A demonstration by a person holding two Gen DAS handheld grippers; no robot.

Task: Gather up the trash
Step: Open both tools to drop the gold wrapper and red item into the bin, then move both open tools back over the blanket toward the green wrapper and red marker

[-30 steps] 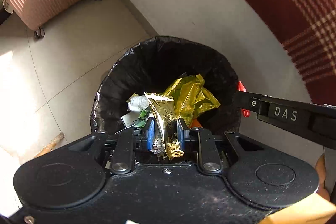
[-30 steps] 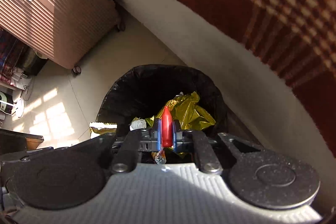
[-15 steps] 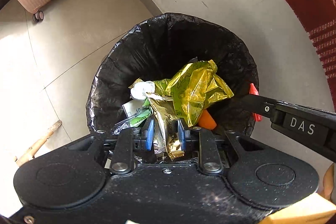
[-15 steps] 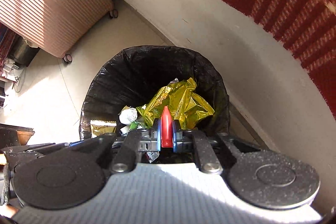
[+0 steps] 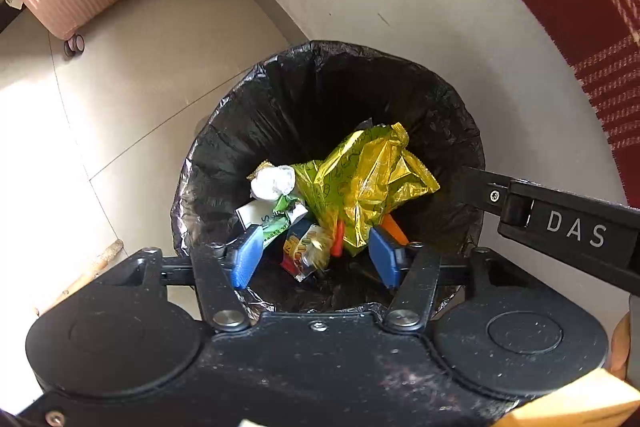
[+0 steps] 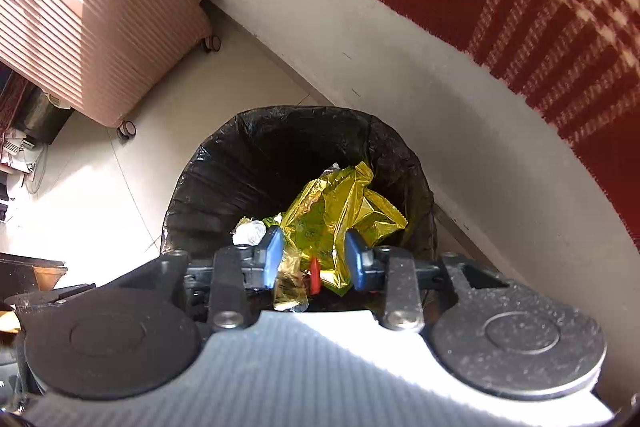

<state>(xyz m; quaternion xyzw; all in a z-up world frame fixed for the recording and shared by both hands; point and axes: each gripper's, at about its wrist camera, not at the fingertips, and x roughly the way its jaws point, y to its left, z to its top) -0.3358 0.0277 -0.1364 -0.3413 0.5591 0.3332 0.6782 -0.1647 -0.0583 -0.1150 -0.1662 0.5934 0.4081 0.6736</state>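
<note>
Trash (image 5: 360,183) is seen piled inside the black-lined bin (image 5: 280,99), yellow foil at 1 o'clock, white wad at 10. Fingers of the left gripper (image 5: 316,259) and right gripper (image 6: 314,259) have just been opening; both are parted, nothing gripped, a small wrapper and a red piece loose between. Bin rim is crowded by wall at 1 o'clock; open floor (image 5: 120,75) is left at 9. "DAS" is read on the neighbouring gripper's arm.

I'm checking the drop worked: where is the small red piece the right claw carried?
In the right wrist view the small red piece lies inside the black-lined bin, between the open pads of the right claw, against the crumpled yellow wrapper.
</note>
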